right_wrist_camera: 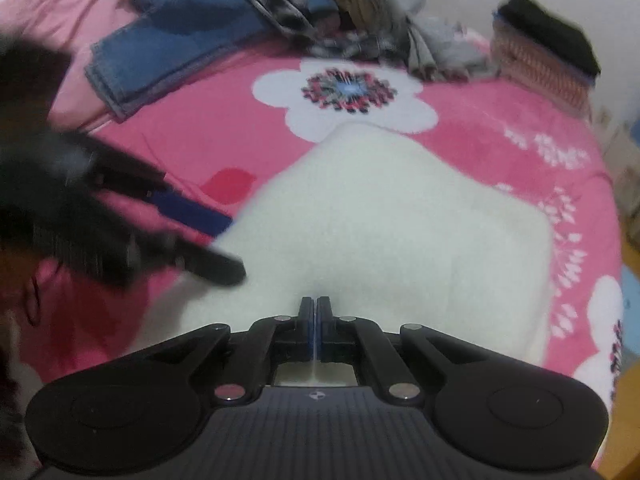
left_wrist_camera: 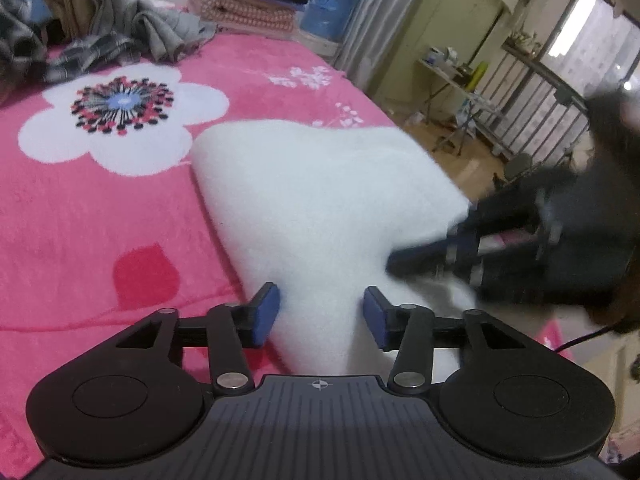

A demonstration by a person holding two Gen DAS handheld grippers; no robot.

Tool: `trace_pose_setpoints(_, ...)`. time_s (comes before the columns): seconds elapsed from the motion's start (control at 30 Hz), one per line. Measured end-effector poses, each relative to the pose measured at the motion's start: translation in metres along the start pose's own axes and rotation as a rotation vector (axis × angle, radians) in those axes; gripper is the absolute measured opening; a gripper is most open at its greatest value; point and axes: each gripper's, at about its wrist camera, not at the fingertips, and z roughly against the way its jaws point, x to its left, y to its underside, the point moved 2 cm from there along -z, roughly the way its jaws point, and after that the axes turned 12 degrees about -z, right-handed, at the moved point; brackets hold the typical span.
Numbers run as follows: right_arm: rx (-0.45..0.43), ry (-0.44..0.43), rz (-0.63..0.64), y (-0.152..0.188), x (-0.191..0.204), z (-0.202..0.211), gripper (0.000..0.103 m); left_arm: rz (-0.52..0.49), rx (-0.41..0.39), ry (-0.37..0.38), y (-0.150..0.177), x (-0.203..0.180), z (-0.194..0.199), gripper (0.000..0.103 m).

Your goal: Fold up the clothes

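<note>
A white fleece garment (left_wrist_camera: 312, 200) lies folded on the pink flowered blanket (left_wrist_camera: 100, 220), near the bed's right edge. My left gripper (left_wrist_camera: 320, 314) stands open at its near corner, with the white cloth lying between the blue pads (left_wrist_camera: 266, 312) but not pinched. In the right wrist view the same gripper (right_wrist_camera: 236, 246) reaches in from the left, fingers apart at the edge of the garment (right_wrist_camera: 400, 220). My right gripper (right_wrist_camera: 316, 308) is shut just above the garment's near edge, with nothing visibly held. From the left wrist view the right gripper (left_wrist_camera: 396, 260) is blurred over the cloth's right side.
Unfolded clothes are heaped at the head of the bed: blue jeans (right_wrist_camera: 168, 48), plaid and grey garments (left_wrist_camera: 160, 28). A folded stack (left_wrist_camera: 248, 4) with a black item on top sits at the far corner. Past the bed's right edge are floor, a small table (left_wrist_camera: 448, 76) and railings.
</note>
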Motion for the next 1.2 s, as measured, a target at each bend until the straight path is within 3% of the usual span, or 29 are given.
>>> trace_pose_setpoints(0.17, -0.113, -0.035, 0.051, -0.041, 0.015, 0.007, 0.000, -0.013, -0.012, -0.051, 0.003, -0.009, -0.002, 0.056)
trace_pose_setpoints(0.27, -0.032, 0.000, 0.106, -0.032, 0.010, -0.038, 0.000, 0.014, -0.007, -0.056, 0.004, -0.008, -0.003, 0.056)
trace_pose_setpoints(0.37, 0.001, -0.015, 0.104, -0.036, 0.004, -0.047, 0.000, 0.051, -0.012, -0.042, 0.005, -0.004, -0.002, 0.056)
trace_pose_setpoints(0.57, -0.073, -0.033, 0.118, -0.069, 0.016, -0.038, 0.000, 0.052, -0.018, -0.047, 0.006, -0.007, -0.001, 0.057)
trace_pose_setpoints(0.67, -0.010, 0.033, 0.163, -0.054, 0.004, -0.086, 0.000, 0.054, -0.013, -0.046, 0.007, -0.007, -0.002, 0.057)
trace_pose_setpoints(0.97, -0.150, 0.026, 0.094, -0.089, 0.001, -0.093, 0.000, 0.051, -0.015, -0.054, 0.007, -0.009, -0.001, 0.057)
trace_pose_setpoints(1.07, -0.125, 0.003, 0.012, -0.094, -0.014, -0.124, 0.000, 0.054, -0.015, -0.056, 0.007, -0.009, 0.000, 0.057)
trace_pose_setpoints(1.2, -0.122, -0.010, -0.096, -0.104, -0.027, -0.115, 0.000, 0.048, -0.015, -0.060, 0.007, -0.010, 0.001, 0.057)
